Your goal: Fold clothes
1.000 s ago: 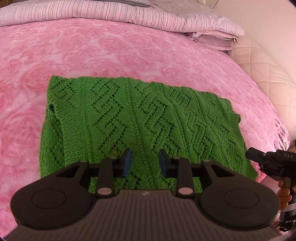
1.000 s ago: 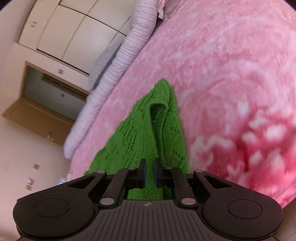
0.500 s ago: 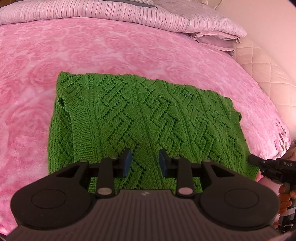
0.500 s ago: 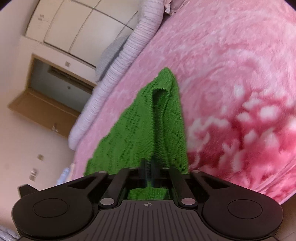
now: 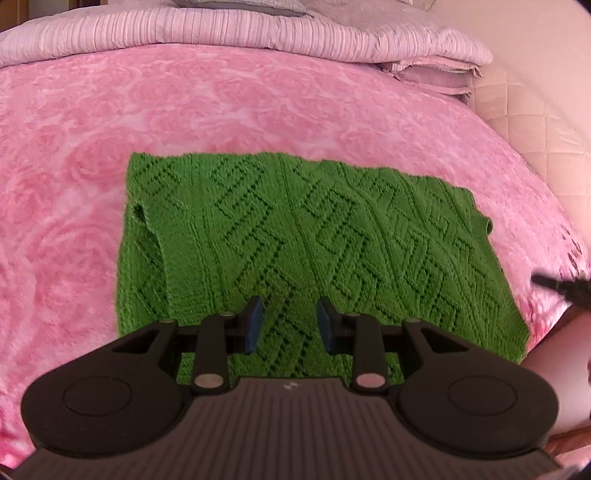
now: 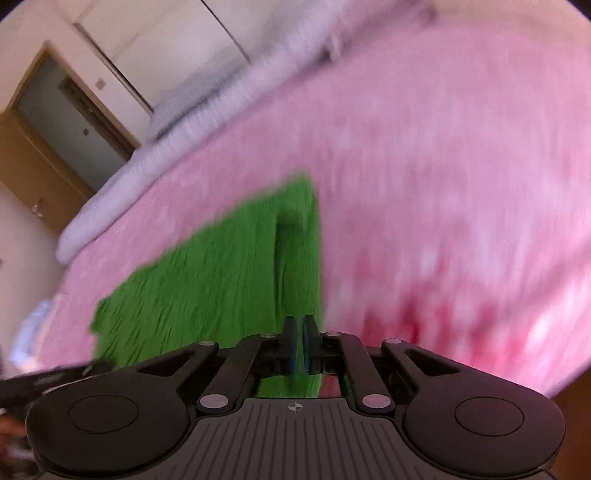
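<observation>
A green knitted sweater (image 5: 295,240) lies flat, folded into a rectangle, on the pink blanket (image 5: 184,110). My left gripper (image 5: 290,325) hovers open over its near edge, with nothing between the blue pads. At the right edge of the left wrist view, my right gripper (image 5: 557,286) shows as a dark tip beyond the sweater's right corner. The right wrist view is blurred by motion. There my right gripper (image 6: 299,343) sits above the sweater's (image 6: 221,277) near right edge. Its jaws are opening from shut to a thin slit, and no cloth shows between them.
A striped pale pink quilt and pillows (image 5: 258,33) line the far side of the bed. A quilted cream surface (image 5: 524,110) stands at the right. The right wrist view shows a white wardrobe (image 6: 166,55) and a doorway (image 6: 55,122) beyond the blanket (image 6: 443,184).
My right gripper has lifted off the sweater's right corner and rolled, so its view is now blurred. Its jaws closed fully, then parted a little. The left gripper has stayed open.
</observation>
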`<state>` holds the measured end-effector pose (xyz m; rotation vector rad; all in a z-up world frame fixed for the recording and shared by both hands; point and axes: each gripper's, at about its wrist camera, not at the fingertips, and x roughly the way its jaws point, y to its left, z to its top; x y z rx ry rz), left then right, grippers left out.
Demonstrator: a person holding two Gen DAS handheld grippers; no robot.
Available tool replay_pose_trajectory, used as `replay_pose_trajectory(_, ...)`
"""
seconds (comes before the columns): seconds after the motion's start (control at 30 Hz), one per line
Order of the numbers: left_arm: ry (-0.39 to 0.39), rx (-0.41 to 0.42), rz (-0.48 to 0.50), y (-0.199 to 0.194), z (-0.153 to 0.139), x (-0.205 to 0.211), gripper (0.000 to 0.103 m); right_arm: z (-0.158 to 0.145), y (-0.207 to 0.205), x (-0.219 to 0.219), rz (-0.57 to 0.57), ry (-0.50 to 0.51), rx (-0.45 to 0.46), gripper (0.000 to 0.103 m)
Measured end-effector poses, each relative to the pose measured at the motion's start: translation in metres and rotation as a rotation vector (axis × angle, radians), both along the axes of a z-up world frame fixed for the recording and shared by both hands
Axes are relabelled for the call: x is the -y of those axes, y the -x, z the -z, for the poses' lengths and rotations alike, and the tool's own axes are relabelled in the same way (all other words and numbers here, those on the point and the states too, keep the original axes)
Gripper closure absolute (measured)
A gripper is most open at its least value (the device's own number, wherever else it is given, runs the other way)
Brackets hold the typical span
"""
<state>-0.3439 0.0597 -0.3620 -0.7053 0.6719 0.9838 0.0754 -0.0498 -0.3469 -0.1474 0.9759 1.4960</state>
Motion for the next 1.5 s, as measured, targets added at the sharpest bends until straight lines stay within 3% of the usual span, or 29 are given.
replay_pose_trajectory(0.1,-0.031,-0.015,-0.012,0.001,-0.005,-0.012,0.075,-0.009,0.005,-0.034,-0.021,-0.079,0.097,0.096)
replay_pose_trajectory(0.23,-0.076,-0.02,-0.039,0.003,-0.009,-0.037,0.075,0.0,0.034,-0.085,-0.133,-0.124,0.279,0.096)
replay_pose_trajectory(0.37,-0.053,-0.056,-0.064,0.005,0.007,-0.063,0.075,0.038,0.045,-0.112,-0.189,-0.009,0.366,0.096)
replay_pose_trajectory(0.47,-0.067,-0.075,-0.045,0.008,0.018,-0.057,0.075,0.053,0.034,-0.096,-0.151,-0.017,0.302,0.097)
replay_pose_trajectory(0.57,-0.085,-0.099,-0.044,0.011,0.013,-0.042,0.075,0.046,0.025,-0.08,-0.135,0.043,0.291,0.096)
replay_pose_trajectory(0.63,-0.069,-0.056,-0.052,0.018,0.006,-0.028,0.076,0.033,0.023,-0.059,-0.103,0.04,0.283,0.096)
replay_pose_trajectory(0.77,-0.054,0.016,-0.007,0.026,-0.004,0.01,0.076,0.012,0.02,-0.001,-0.061,-0.059,0.062,0.095)
replay_pose_trajectory(0.83,-0.045,-0.001,0.017,0.027,0.001,0.026,0.076,0.02,0.026,0.021,-0.059,-0.059,-0.035,0.091)
replay_pose_trajectory(0.87,-0.038,-0.015,0.026,0.028,0.004,0.033,0.076,0.029,0.029,0.027,-0.054,-0.026,-0.064,0.085)
replay_pose_trajectory(0.93,-0.03,-0.039,0.041,0.03,0.009,0.046,0.076,0.043,0.034,0.041,-0.035,0.019,-0.121,0.084)
replay_pose_trajectory(1.03,-0.036,-0.052,0.031,0.038,0.005,0.06,0.077,0.042,0.034,0.065,0.038,-0.02,-0.2,0.08)
replay_pose_trajectory(1.17,-0.059,-0.021,0.022,0.05,-0.004,0.072,0.077,0.046,0.022,0.088,0.135,-0.051,-0.355,0.052)
replay_pose_trajectory(1.37,-0.045,0.035,-0.011,0.059,0.001,0.072,0.078,0.072,0.002,0.083,0.228,-0.059,-0.57,0.051)
replay_pose_trajectory(1.5,-0.031,0.047,-0.02,0.06,0.006,0.07,0.079,0.087,0.002,0.076,0.246,-0.068,-0.667,0.052)
